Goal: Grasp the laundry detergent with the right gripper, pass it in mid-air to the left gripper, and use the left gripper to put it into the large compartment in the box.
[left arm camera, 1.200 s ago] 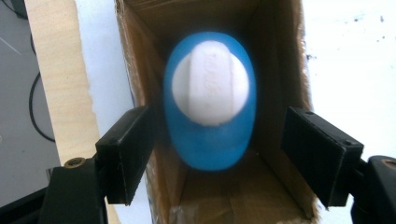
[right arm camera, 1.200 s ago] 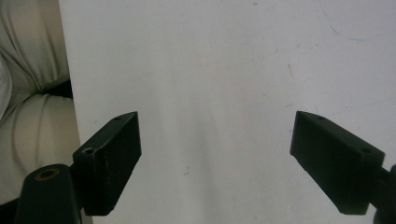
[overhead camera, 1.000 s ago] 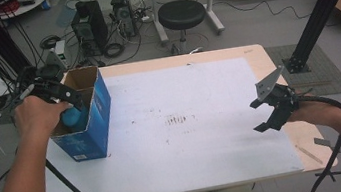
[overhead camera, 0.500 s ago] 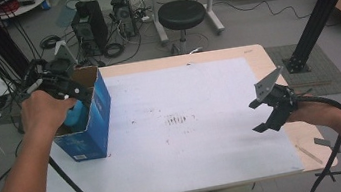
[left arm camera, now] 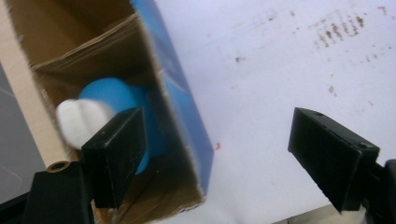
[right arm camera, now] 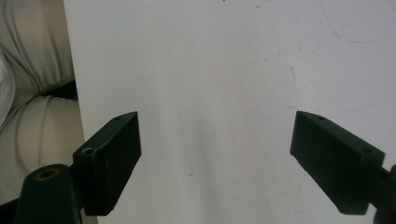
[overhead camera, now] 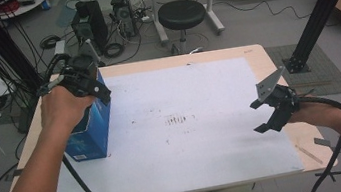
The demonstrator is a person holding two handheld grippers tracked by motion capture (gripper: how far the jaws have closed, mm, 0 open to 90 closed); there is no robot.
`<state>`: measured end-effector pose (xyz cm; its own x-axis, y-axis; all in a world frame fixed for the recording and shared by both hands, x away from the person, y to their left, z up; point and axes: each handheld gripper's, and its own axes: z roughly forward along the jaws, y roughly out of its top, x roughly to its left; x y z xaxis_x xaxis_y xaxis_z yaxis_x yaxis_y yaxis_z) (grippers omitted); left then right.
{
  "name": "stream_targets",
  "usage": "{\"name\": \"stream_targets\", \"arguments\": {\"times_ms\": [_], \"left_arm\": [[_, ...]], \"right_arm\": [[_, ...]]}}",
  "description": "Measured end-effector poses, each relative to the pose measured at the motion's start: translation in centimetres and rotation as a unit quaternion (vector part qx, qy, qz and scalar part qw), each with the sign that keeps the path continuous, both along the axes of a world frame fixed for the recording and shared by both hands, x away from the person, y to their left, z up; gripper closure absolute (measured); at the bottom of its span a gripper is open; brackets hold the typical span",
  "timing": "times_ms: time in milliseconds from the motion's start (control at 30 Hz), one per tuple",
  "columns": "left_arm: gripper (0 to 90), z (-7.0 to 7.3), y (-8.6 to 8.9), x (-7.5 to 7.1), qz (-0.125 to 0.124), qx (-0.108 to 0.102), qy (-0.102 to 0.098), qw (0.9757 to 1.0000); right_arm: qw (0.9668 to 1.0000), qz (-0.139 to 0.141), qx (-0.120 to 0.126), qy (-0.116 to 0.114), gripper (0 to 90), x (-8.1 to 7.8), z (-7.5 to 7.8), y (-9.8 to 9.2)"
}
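- Box point(overhead camera: 93, 124): blue outside, brown card inside, top open; it stands at the left edge of the tabletop point(overhead camera: 208, 161), on the white sheet point(overhead camera: 182, 89) that covers most of it.
- Blue bottle point(left arm camera: 119, 100) with a white cap point(left arm camera: 79, 121) lies inside the box, seen in the left gripper view.
- Left gripper point(overhead camera: 86, 80) hangs over the box's far end, held in the left hand point(overhead camera: 64, 108); its jaws are spread wide, one above the box's opening, the other above the sheet, pinching nothing.
- Right gripper point(overhead camera: 272, 107) hovers over the near right part of the sheet, well apart from the box; its jaws are spread and empty, with a grey plate on top.
- Dark smudges point(overhead camera: 179, 120) mark the middle of the sheet.
- Black stool point(overhead camera: 182, 14) stands on the floor beyond the far edge.
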<state>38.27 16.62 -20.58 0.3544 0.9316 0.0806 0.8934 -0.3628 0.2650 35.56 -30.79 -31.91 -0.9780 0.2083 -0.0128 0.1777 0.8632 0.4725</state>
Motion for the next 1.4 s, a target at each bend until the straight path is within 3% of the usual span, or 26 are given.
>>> {"name": "stream_targets", "arguments": {"times_ms": [300, 667, 900, 1200, 1400], "left_arm": [[19.8, -0.3, -3.2, 0.1, -0.051, 0.0, -0.006, 0.9987], [19.9, -1.1, -6.2, 0.4, -0.095, -0.006, -0.005, 0.9955], [20.0, -2.2, -8.2, 0.8, -0.124, -0.007, 0.003, 0.9922], [20.3, -3.3, -10.4, 1.5, -0.159, -0.017, -0.008, 0.987], [20.4, -3.7, -11.1, 1.4, -0.189, -0.017, -0.011, 0.9818]], "right_arm": [[1.0, -0.003, -0.001, 0.001, 16.0, -0.1, 0.1, 0.0], [1.0, -0.006, -0.001, 0.002, 16.0, -0.2, 0.4, 0.3], [1.0, -0.006, -0.002, 0.003, 16.0, -0.1, 0.5, 0.3], [1.0, -0.007, -0.002, 0.005, 16.0, 0.4, 0.5, 0.6], [1.0, -0.004, -0.004, 0.006, 16.0, 0.5, 0.8, 1.1]]}}
